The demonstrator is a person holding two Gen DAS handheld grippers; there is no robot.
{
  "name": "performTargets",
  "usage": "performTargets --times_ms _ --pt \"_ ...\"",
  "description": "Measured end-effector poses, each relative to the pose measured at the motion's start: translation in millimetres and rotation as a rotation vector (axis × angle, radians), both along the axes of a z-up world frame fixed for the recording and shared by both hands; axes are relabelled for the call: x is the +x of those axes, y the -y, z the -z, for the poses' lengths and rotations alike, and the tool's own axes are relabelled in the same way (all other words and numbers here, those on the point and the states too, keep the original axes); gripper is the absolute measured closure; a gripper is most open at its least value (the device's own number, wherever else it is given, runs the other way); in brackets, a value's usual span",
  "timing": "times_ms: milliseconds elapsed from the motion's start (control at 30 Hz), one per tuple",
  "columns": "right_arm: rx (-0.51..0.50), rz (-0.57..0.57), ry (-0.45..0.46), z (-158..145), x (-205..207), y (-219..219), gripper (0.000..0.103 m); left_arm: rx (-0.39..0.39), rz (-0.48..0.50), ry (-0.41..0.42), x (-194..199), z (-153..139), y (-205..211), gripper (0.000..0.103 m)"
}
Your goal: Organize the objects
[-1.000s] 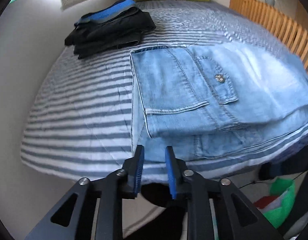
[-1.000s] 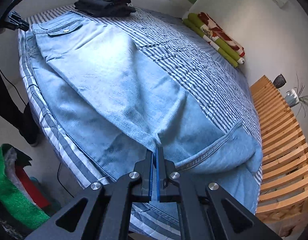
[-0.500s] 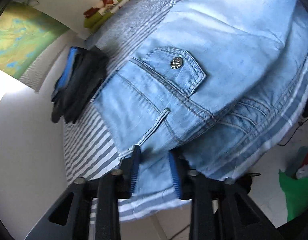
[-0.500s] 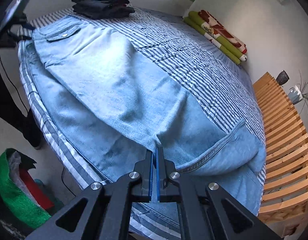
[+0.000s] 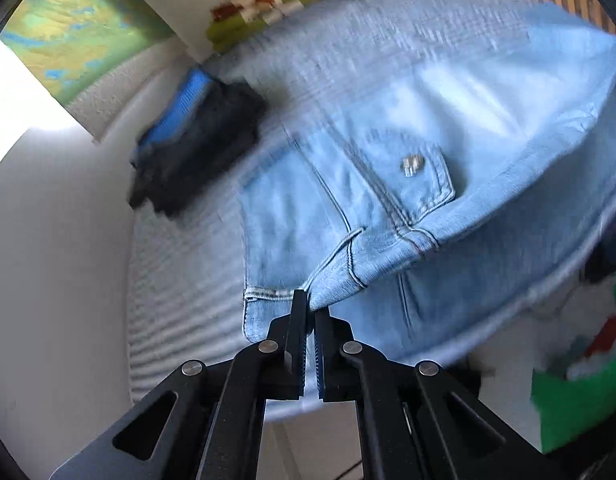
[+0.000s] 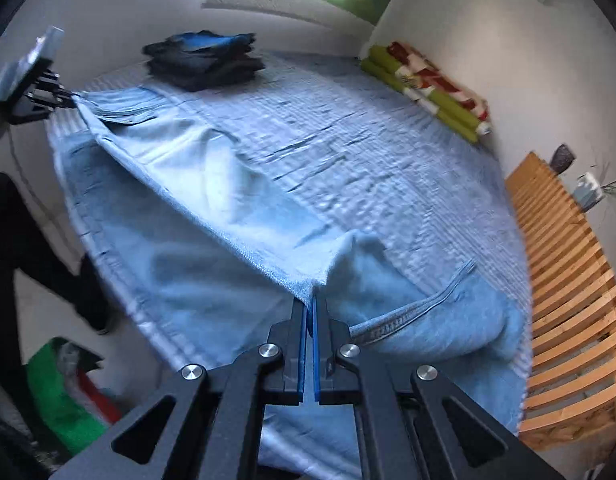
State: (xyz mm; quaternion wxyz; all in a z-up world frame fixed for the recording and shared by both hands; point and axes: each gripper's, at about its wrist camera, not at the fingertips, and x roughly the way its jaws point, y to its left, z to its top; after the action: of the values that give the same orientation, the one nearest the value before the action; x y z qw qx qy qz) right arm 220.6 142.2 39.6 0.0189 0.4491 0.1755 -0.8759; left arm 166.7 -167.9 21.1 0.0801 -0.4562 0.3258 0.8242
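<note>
Light blue jeans (image 5: pixel 408 152) lie along the near side of a striped bed (image 5: pixel 175 280). My left gripper (image 5: pixel 311 307) is shut on the waistband edge of the jeans and lifts it off the bed. My right gripper (image 6: pixel 310 300) is shut on the folded edge of the jeans (image 6: pixel 195 184) near the leg end and holds it raised. The left gripper also shows in the right wrist view (image 6: pixel 47 96) at the far left, pinching the waistband. The fabric hangs taut between the two grippers.
A pile of folded dark clothes (image 5: pixel 195 148) with a blue band sits at the bed's far corner, also in the right wrist view (image 6: pixel 203 60). A rolled green and red blanket (image 6: pixel 428 84) lies by the wall. A wooden slatted frame (image 6: pixel 568 280) runs along the right. A green bag (image 6: pixel 63 396) stands on the floor.
My left gripper has closed on the waistband of the jeans and lifted it. My right gripper has stayed shut and raised the leg end, pulling the jeans taut.
</note>
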Motion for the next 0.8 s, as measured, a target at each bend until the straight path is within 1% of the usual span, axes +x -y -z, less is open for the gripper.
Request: performTargets --times_ms 33,67,100,133,200,267,300,400,467,500,533,567,600,633,667,733,800 --pt "-0.002 -0.005 0.035 12 2 3 0.101 -0.017 -0.002 0.033 2 11 0 0.100" --pt "0.022 -0.018 0.100 38 4 10 0.101 -0.038 0.004 0.064 3 24 0 0.097" --pt "0.044 -0.026 0.129 51 4 13 0.101 -0.053 0.009 0.100 4 36 -2 0.096" --pt "0.064 -0.030 0.169 70 4 16 0.101 -0.062 0.004 0.116 4 41 -3 0.094" --pt "0.060 -0.024 0.219 85 2 14 0.099 -0.058 -0.008 0.139 2 41 -4 0.086" --pt "0.013 -0.012 0.206 77 3 7 0.098 -0.023 -0.020 0.151 -3 29 -1 0.071" --pt "-0.013 -0.009 0.195 69 4 3 0.097 -0.002 -0.030 0.149 -4 20 2 0.069" --pt "-0.103 -0.004 0.158 42 14 -12 0.090 0.061 -0.068 0.119 -9 -11 4 0.068" --pt "-0.168 0.050 0.111 24 23 -29 0.084 0.155 -0.073 0.092 -13 -35 -2 0.068" --pt "-0.211 0.086 0.085 17 25 -41 0.079 0.190 -0.070 0.081 -15 -42 -9 0.068" --pt "-0.253 0.127 0.066 10 25 -56 0.076 0.222 -0.061 0.073 -19 -48 -20 0.068" --pt "-0.290 0.182 0.047 4 24 -72 0.076 0.256 -0.041 0.069 -24 -53 -34 0.068" --pt "-0.299 0.237 0.026 -1 21 -87 0.076 0.288 -0.008 0.069 -28 -59 -54 0.068" --pt "-0.292 0.298 0.005 -7 16 -101 0.076 0.315 0.033 0.073 -34 -61 -78 0.068" --pt "-0.272 0.383 -0.016 -12 6 -122 0.076 0.331 0.073 0.081 -36 -61 -100 0.068" --pt "-0.276 0.471 -0.017 -16 -13 -154 0.075 0.360 0.139 0.093 -40 -56 -138 0.068" --pt "-0.332 0.563 0.015 -12 -41 -191 0.075 0.384 0.209 0.134 -49 -45 -178 0.068"
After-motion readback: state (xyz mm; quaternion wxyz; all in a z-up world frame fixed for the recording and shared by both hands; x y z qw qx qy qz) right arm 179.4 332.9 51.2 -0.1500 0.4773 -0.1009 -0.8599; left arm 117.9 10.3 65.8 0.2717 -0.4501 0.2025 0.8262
